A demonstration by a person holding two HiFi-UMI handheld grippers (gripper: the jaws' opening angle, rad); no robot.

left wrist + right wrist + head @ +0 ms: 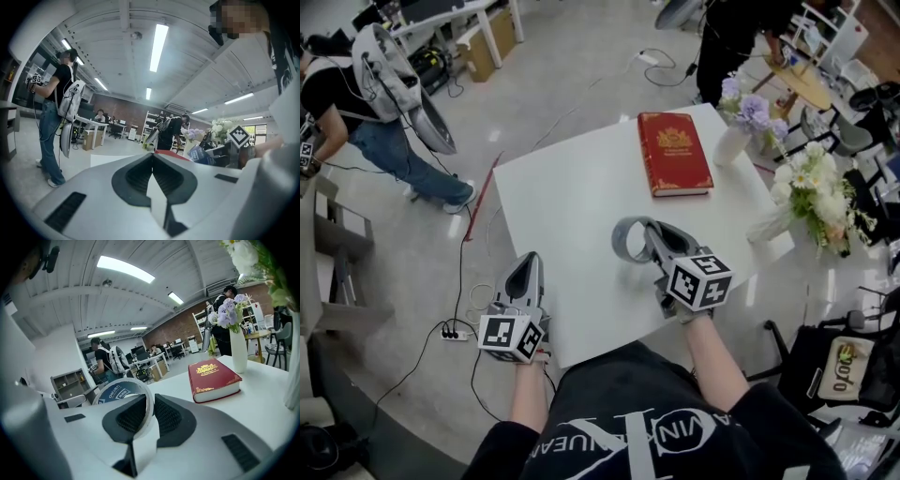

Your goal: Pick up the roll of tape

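The roll of tape (628, 241) is a grey ring with a blue-printed core, held on edge above the white table (572, 197). My right gripper (652, 231) is shut on it, the ring's wall pinched between the two pads. In the right gripper view the tape (123, 392) stands upright in the right gripper (152, 401), its left half sticking out past the jaws. My left gripper (523, 275) hovers at the table's front left corner, shut with nothing in it. In the left gripper view its (152, 158) tips meet, with only room behind them.
A red book (674, 153) lies flat at the table's far side. A white vase of purple flowers (733, 141) stands beside it, and a white bouquet (811, 192) sits at the right edge. A person (366, 112) stands far left; a power strip (450, 333) lies on the floor.
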